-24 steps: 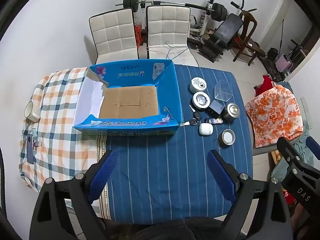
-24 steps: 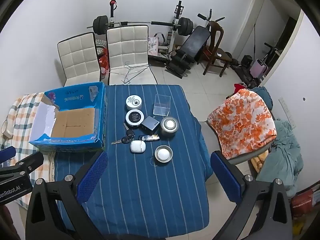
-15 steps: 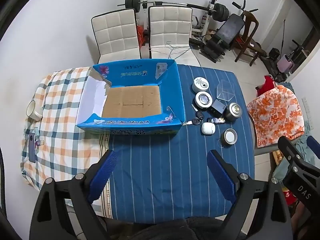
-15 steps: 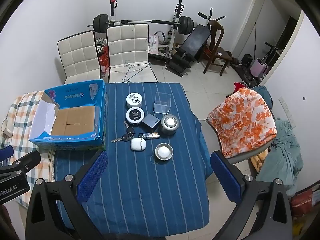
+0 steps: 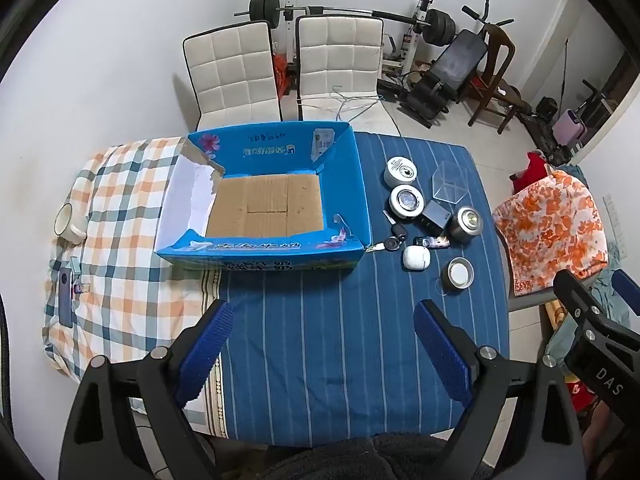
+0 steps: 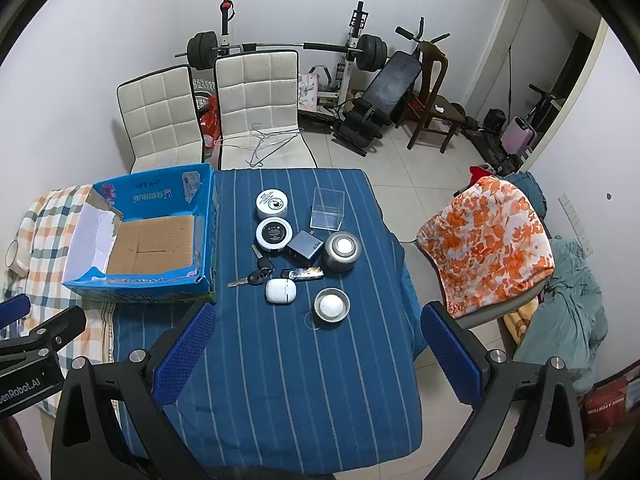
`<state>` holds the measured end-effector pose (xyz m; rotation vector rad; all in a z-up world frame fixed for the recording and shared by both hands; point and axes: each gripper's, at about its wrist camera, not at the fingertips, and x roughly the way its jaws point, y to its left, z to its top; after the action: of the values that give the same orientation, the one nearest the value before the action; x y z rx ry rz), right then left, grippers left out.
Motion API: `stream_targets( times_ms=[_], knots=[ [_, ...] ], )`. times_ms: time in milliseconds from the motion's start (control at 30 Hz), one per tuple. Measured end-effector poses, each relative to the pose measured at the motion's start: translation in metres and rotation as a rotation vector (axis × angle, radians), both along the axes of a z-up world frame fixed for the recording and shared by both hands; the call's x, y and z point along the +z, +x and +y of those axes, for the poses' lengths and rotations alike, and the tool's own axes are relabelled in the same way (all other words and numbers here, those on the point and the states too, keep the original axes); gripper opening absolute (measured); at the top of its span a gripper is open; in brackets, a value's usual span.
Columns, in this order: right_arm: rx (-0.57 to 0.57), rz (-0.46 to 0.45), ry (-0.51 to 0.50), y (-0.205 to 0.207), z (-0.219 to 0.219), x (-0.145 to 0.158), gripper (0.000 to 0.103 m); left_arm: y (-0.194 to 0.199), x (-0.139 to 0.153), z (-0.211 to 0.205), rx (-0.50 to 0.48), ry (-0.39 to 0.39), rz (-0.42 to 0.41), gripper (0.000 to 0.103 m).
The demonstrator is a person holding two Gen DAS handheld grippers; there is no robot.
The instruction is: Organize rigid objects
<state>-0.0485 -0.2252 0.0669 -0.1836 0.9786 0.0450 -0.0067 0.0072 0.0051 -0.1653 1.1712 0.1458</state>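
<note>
Both grippers hang high above the table with nothing between their blue pads: the left gripper [image 5: 322, 346] has its jaws well apart, and the right gripper [image 6: 318, 346] has its jaws spread wide.

The open blue cardboard box with a bare brown floor [image 5: 264, 204] sits at the left of the blue striped tablecloth [image 6: 288, 380], partly over the checked cloth. To its right lies a cluster of small rigid things: a white round tin [image 6: 272, 203] at the far end, a clear plastic cube [image 6: 327, 208] beside it, a round white-rimmed disc with a dark centre [image 6: 273, 233], a grey charger block [image 6: 306, 245], a silver metal canister [image 6: 343, 251], black car keys [image 6: 256, 274], a white earbud case [image 6: 281, 291] and a shallow metal dish holding something white [image 6: 331, 305], perhaps a candle.

Nothing is in the box yet, so the step in hand is probably the first pick. The near items are the easiest start: come straight down on the earbud case, pads across its short sides, clear of the keys just beside it, then lift high enough to pass the box wall.
</note>
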Motion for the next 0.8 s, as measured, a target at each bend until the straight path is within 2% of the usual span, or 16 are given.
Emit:
stream_targets(
  times_ms=[800],
  knots=[
    [-0.002,0.007,0.012,0.007,0.012,-0.004,0.103,-0.001,0.010,0.007,0.000,0.016,-0.004,0.093]
  ],
)
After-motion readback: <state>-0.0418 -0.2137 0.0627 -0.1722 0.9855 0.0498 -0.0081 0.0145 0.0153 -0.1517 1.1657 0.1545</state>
